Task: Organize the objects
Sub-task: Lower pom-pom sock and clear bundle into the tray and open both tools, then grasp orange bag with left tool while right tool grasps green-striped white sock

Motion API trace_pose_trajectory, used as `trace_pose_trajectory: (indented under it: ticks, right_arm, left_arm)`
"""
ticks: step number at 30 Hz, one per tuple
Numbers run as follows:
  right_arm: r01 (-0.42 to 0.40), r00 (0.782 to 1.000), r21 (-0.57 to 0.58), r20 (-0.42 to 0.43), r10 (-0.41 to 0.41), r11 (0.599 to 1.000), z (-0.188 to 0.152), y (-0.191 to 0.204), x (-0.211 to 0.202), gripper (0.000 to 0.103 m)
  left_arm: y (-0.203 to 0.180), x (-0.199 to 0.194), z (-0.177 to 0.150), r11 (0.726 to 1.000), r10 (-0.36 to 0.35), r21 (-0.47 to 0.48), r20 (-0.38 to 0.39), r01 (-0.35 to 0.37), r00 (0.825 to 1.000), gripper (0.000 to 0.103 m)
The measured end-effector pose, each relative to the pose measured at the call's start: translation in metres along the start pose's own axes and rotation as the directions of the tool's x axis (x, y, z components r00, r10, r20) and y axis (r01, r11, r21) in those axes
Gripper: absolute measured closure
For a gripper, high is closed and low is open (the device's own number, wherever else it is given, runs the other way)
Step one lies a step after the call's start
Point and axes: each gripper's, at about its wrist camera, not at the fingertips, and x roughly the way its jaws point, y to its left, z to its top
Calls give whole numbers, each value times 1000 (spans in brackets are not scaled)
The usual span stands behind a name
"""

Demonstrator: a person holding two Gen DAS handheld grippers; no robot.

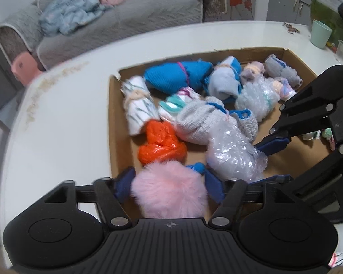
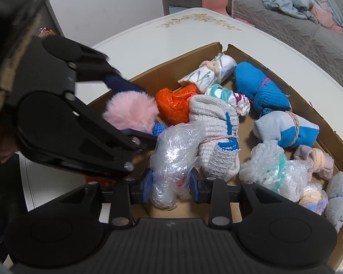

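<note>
Left gripper (image 1: 169, 188): jaws narrow, clamped on the pompom (image 1: 169, 194), bottom centre of the left view. Blue pads (image 1: 125, 182) press into the fluff on both sides. A small blue knit bit (image 1: 197, 166) sticks out at the pompom's upper right; what it belongs to can't be told.

Right gripper (image 2: 171, 182): jaws narrow, clamped on the bubble wrap (image 2: 173, 157), lower centre of the right view. The wrap's long axis runs up-frame from the jaws, roughly along the fingers, so the grip is at its near end.

Both loads sit over the near part of the box (image 1: 113, 123). In the right view the left gripper (image 2: 135, 114) shows at left of frame, with the pompom (image 2: 130, 111) just beside the wrap's upper-left end. The two grippers are close, likely the tight spot for the next move.

Outward: orange bag (image 1: 161, 143) just above the pompom in the left view, touching the grey sock roll (image 1: 199, 121), which lies against the wrap. Striped roll (image 1: 137, 105) upper left in the box, blue roll (image 1: 176, 75) at top, more rolls and a second wrap bundle (image 1: 256, 98) toward the right.

Judgement: whichever hand places first should pull away from the other. Free floor shows lower right in the left view, nearer the right gripper.

Box rests on the table (image 1: 57, 125).
</note>
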Motion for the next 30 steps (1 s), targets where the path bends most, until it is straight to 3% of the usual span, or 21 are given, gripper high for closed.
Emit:
trace_pose_trajectory:
  ticks: [11,24,30]
  right_arm:
    - [-23,1000,-4,12,23,1000,3,5,3,59]
    - [-2,1000,-22,-11,1,1000,2,4,-1,56]
    - [10,1000,-20,-3,-10,1000,-2,6,-22,54]
  left_arm:
    - [7,-32,-5,997,2,-76,69,3,998,17]
    - [8,-34,-18,997,-28,-75,21,29,999,16]
    - [1,-49,-14,998,-33,-57,30,35,999,16]
